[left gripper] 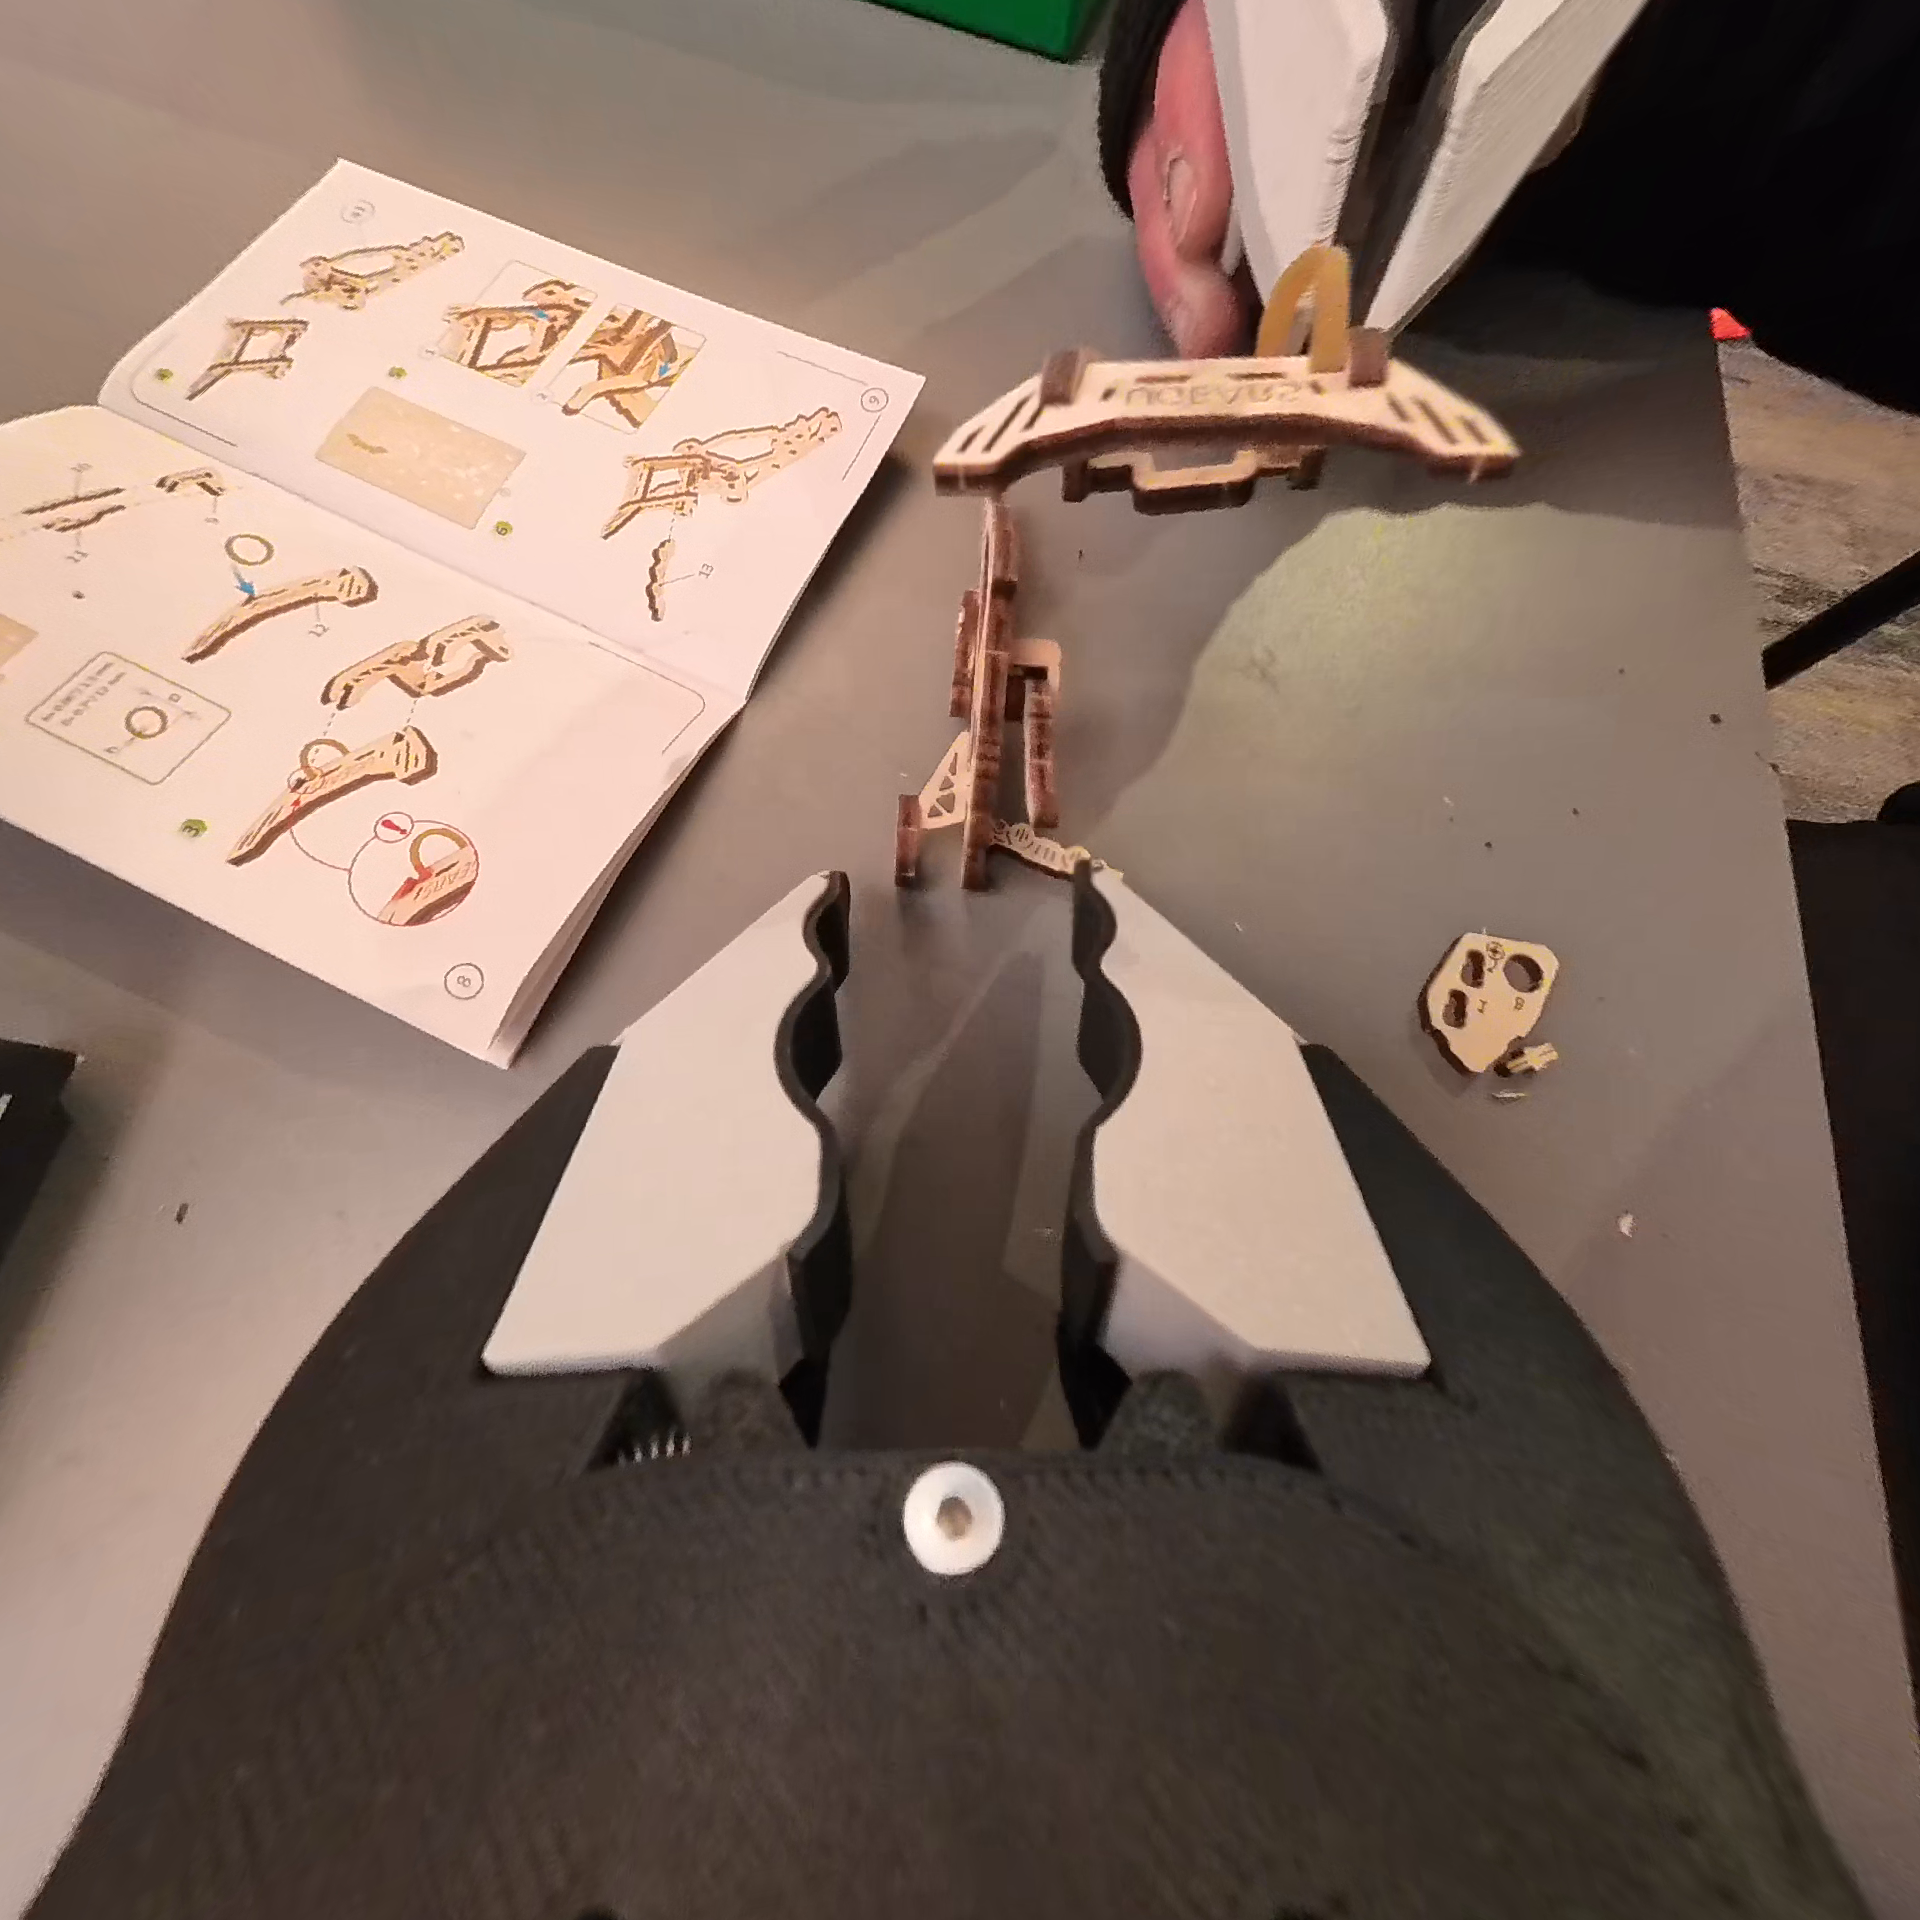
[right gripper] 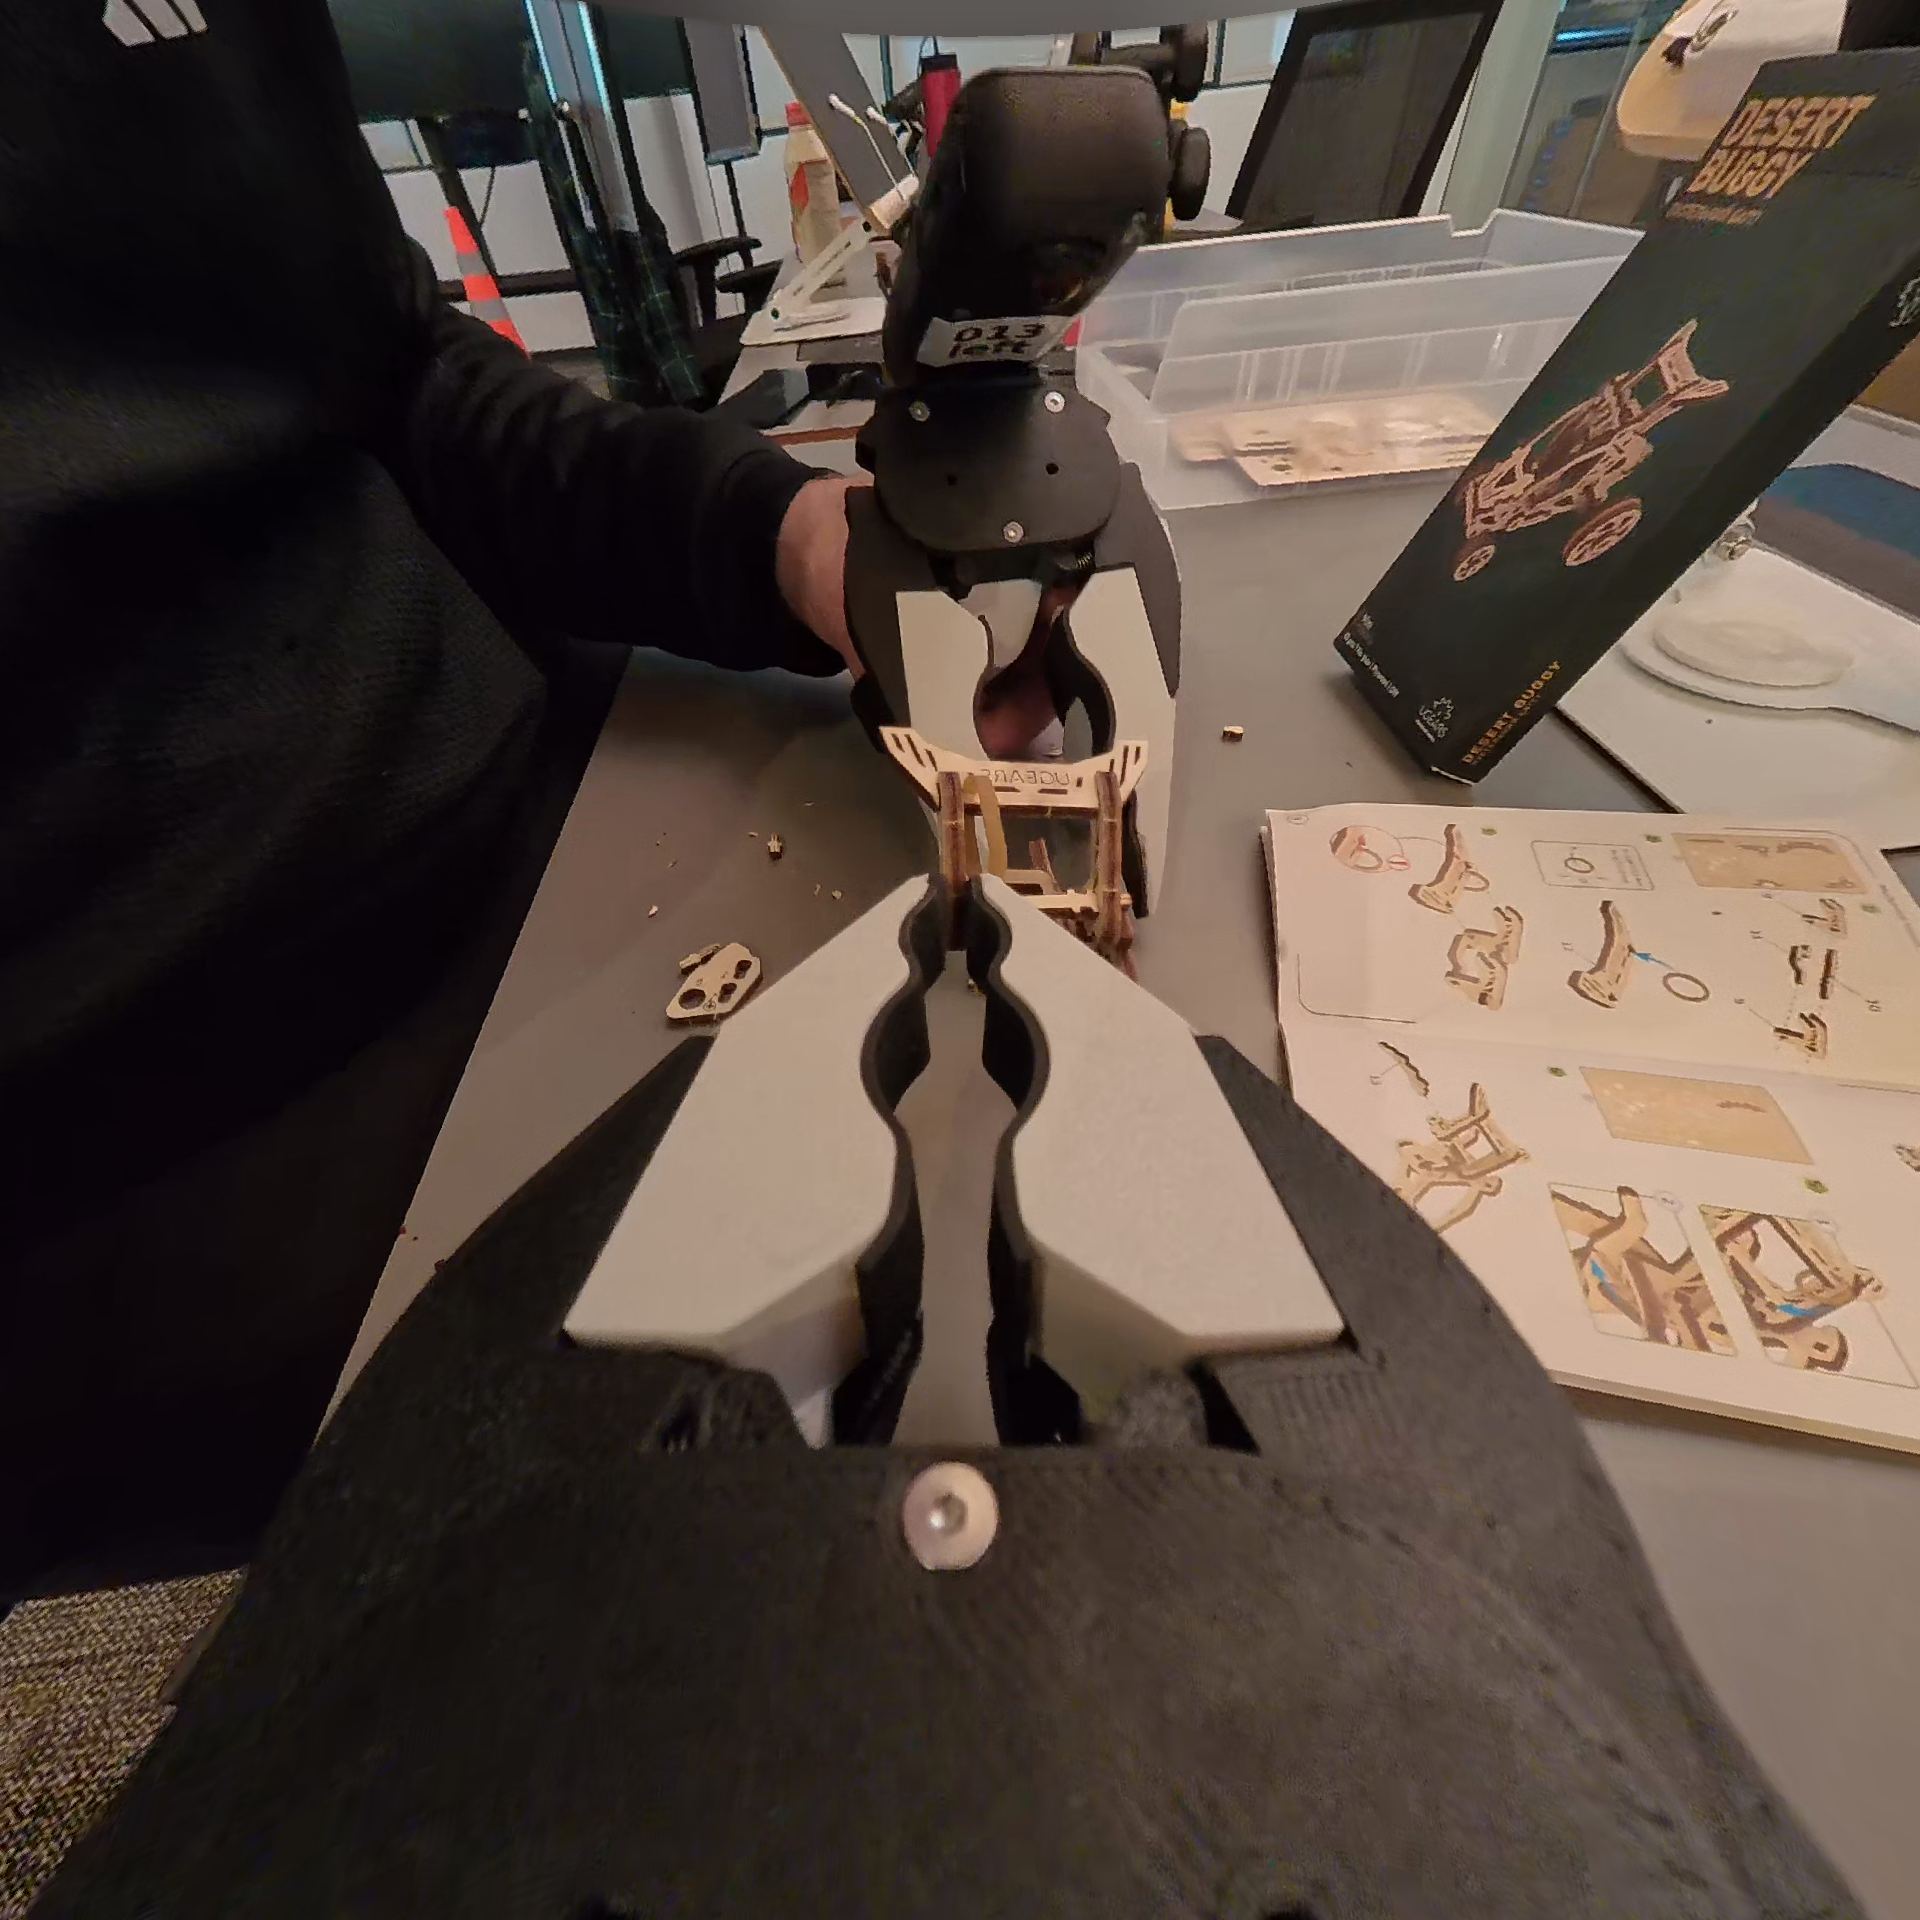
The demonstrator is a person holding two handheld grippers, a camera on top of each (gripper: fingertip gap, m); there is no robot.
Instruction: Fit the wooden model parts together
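Note:
My right gripper [right gripper: 961, 914] is shut on a side plate of a wooden bow-shaped assembly [right gripper: 1023, 821] and holds it above the grey table. In the left wrist view this assembly [left gripper: 1226, 416] hangs from the right gripper [left gripper: 1314, 301], with a tan rubber band loop [left gripper: 1304, 296] between the fingers. A second wooden sub-assembly [left gripper: 987, 707] lies on the table just beyond my left gripper [left gripper: 961, 894], which is open and empty. In the right wrist view the left gripper [right gripper: 1029, 727] faces me, just behind the held assembly.
An open instruction booklet [left gripper: 416, 582] [right gripper: 1590, 1091] lies beside the work area. A small loose wooden piece [left gripper: 1486, 997] [right gripper: 717, 987] lies near the table edge [left gripper: 1756, 623]. A dark kit box [right gripper: 1621, 416] and a clear plastic bin [right gripper: 1330, 343] stand farther back. A person's sleeve [right gripper: 312, 520] is at the left. About 9 cm separates my left fingertips from my right. The small loose wooden piece [right gripper: 717, 987] sits 8 cm or so from the ends of my left fingers. My left wrist view [left gripper: 1489, 971] looks at it from another angle.

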